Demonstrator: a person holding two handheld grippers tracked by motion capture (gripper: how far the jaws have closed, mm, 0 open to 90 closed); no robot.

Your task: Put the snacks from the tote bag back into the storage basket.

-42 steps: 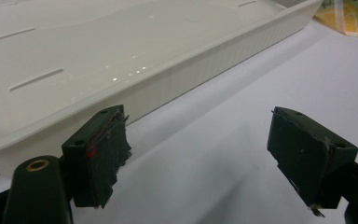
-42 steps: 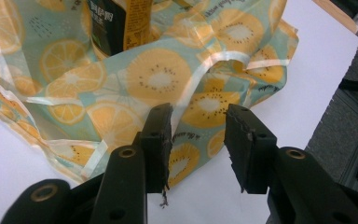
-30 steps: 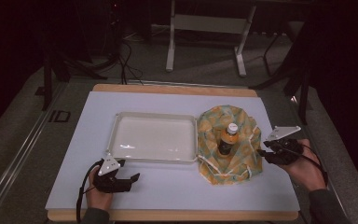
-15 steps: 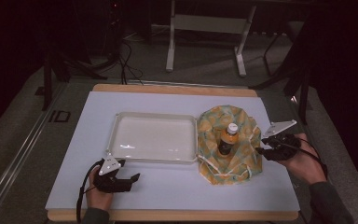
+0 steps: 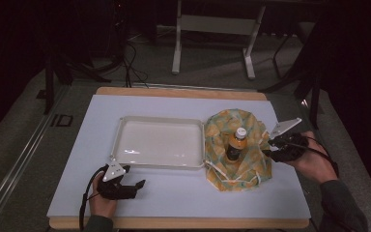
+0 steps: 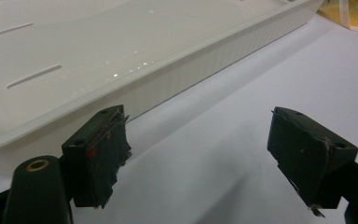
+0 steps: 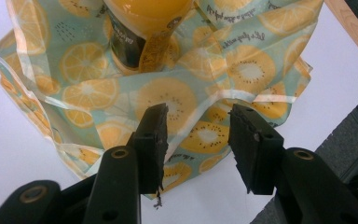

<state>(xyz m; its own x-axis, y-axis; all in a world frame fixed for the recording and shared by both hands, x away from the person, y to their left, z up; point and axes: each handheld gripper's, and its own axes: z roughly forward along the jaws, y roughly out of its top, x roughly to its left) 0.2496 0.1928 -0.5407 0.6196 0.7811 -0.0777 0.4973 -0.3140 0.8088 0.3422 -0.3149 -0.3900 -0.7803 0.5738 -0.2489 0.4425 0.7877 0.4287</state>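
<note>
An orange juice bottle [image 5: 235, 145] [image 7: 140, 18] stands upright in the middle of a crumpled cloth bag [image 5: 251, 166] [image 7: 168, 98] printed with citrus slices, right of a white tray [image 5: 159, 164]. My right gripper [image 5: 267, 148] [image 7: 198, 135] is at the bag's right edge and points into its folds. Its jaws stand a little apart over the fabric, with nothing pinched between them. My left gripper [image 5: 136, 187] [image 6: 198, 154] rests on the white mat before the tray's front wall [image 6: 191, 65], jaws wide open with nothing between them.
The white mat [image 5: 183, 193] lies on a wooden table whose front edge [image 5: 183, 223] runs just behind both hands. The tray holds nothing. Beyond the table stand a metal frame [image 5: 212, 29] and floor cables [image 5: 130, 63].
My right gripper has shifted slightly farther back along the bag's right edge. The left gripper, tray and bottle have not moved.
</note>
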